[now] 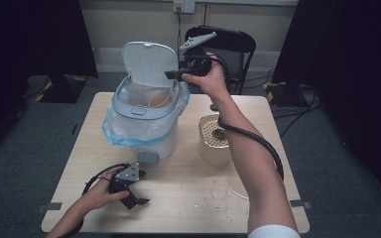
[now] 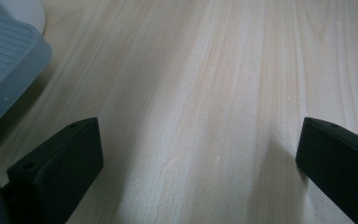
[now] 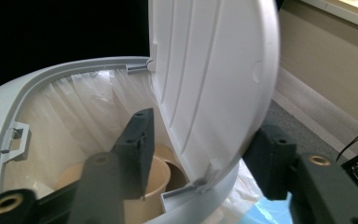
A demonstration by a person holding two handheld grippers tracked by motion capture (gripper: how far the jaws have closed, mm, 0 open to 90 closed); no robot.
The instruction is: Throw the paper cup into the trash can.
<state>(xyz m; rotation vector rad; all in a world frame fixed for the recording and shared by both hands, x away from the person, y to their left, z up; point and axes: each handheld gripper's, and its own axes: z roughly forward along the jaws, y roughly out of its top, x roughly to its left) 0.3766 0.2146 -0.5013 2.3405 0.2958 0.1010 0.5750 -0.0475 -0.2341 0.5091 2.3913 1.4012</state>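
Observation:
A white pedal bin (image 1: 144, 124) lined with a clear bag stands on the wooden table (image 1: 188, 198). Its lid (image 1: 149, 62) is raised upright. My right gripper (image 1: 174, 74) is at the lid's right edge, held high by the person's hand. In the right gripper view the lid (image 3: 214, 84) fills the gap between the two jaws of that gripper (image 3: 200, 135), and they look closed on it. Tan paper cups (image 3: 154, 177) lie inside the bin. My left gripper (image 1: 138, 201) rests on the table near the front, open, with bare wood (image 2: 214, 93) between its jaws.
A beige container with a perforated insert (image 1: 214, 141) stands right of the bin, under the right forearm. The bin's grey pedal (image 2: 4, 60) is just beyond the left gripper. A black chair (image 1: 228, 44) stands behind the table. Crumbs (image 1: 213, 206) dot the front.

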